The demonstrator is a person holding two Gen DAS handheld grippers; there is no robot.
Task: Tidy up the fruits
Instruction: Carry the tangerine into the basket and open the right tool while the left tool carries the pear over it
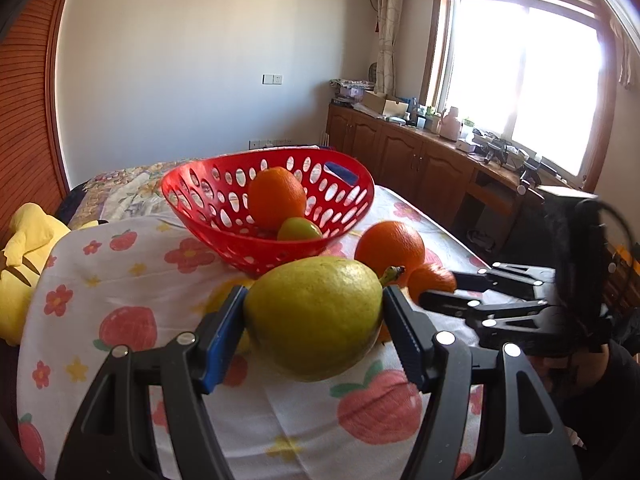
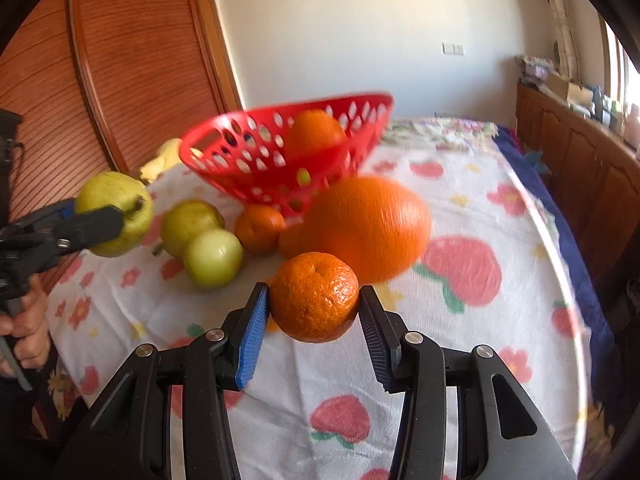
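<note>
**Two fruits gripped above the bed, basket just behind**

The pear (image 1: 314, 316) sits clamped between the pads of the left hand-held gripper (image 1: 314, 320), its jaws part-way closed and pressing on both flanks. It hangs clear of the sheet (image 1: 120, 272), long axis about level across the jaws, stem end (image 1: 394, 272) pointing right and slightly up in the left wrist view. In the right wrist view the same pear (image 2: 116, 212) shows at the left, raised above the fruit on the bed.

The mandarin (image 2: 315, 297) is pinched between the pads of the right hand-held gripper (image 2: 314, 312), jaws narrowly set, stem dimple facing up and towards the camera. It too is off the sheet.

Just beyond it lie a large orange (image 2: 368, 228), blurred, a small mandarin (image 2: 259, 228), and two more green fruits (image 2: 192, 226) (image 2: 214, 258), all close together. The red basket (image 1: 200, 196) stands behind them, near the pile, tilted with its mouth towards the cameras; an orange (image 1: 277, 198) and a small green fruit (image 1: 299, 229) lie inside.

Open sheet lies in front of both grippers and to the right of the large orange. The bed's right edge (image 2: 560, 248) curves away, with cabinets (image 1: 400, 156) beyond a gap. A yellow plush toy (image 1: 28, 248) lies at the left edge, near the wooden wardrobe (image 2: 132, 60).
</note>
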